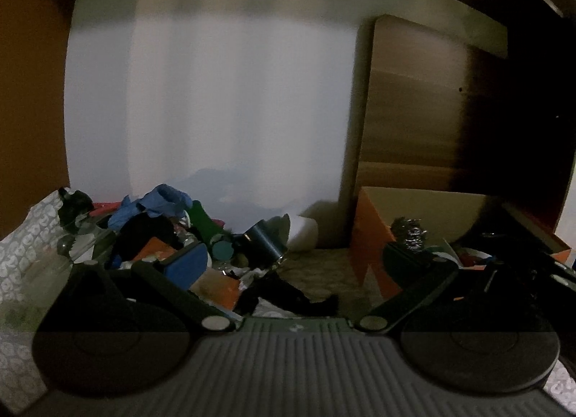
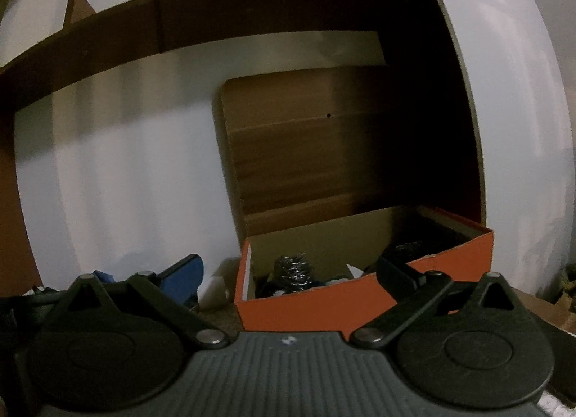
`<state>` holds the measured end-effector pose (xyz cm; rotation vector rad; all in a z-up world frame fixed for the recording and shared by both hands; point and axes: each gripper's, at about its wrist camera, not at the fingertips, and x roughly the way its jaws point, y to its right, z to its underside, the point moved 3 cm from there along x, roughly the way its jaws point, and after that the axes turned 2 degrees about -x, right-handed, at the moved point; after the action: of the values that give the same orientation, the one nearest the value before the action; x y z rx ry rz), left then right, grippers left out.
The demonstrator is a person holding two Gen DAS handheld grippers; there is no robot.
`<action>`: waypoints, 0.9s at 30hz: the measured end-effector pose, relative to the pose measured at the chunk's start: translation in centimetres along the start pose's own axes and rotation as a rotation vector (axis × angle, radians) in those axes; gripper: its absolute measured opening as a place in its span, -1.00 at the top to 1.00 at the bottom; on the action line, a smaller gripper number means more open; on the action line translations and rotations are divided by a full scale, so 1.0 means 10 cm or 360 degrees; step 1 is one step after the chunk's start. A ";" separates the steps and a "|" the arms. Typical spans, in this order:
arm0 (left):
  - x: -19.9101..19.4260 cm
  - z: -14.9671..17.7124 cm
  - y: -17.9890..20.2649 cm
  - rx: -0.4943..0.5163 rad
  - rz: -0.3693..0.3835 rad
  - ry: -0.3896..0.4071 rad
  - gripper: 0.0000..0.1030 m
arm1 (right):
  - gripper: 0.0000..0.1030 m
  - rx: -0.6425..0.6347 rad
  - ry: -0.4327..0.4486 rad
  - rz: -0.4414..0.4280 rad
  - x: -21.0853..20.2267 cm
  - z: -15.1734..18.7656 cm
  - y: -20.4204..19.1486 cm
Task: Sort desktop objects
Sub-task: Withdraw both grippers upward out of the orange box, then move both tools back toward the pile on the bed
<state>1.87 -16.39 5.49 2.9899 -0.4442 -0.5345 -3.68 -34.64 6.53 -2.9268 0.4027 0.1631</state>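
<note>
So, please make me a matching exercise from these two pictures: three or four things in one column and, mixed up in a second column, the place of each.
Things:
1. steel wool scourer
2. blue glove
3. orange box
4. left gripper

Places:
a. on top of the clutter pile, at its back
b. inside the orange box
c. open, with nothing between its fingers
d. on the desk, to the right of the clutter pile

Pairs: 1-b, 2-a, 3-d, 4-c
</note>
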 end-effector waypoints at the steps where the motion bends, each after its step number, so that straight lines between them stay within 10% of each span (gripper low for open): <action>1: -0.01 0.00 0.01 0.0002 0.0004 0.0002 -1.00 | -1.00 -0.0001 0.0004 0.0003 -0.02 0.00 0.01; 18: -0.06 0.02 0.02 0.0013 -0.0007 0.0012 -1.00 | -1.00 0.0023 0.0013 0.0013 -0.11 -0.02 0.04; 27: -0.14 0.33 -0.76 0.0057 -0.0250 0.0007 -1.00 | -1.00 -0.0097 -0.0149 -0.0209 0.05 0.36 -0.50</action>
<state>1.53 -8.79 1.91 3.0769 -0.2219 -0.5373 -2.11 -29.29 3.75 -2.9784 0.1943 0.2976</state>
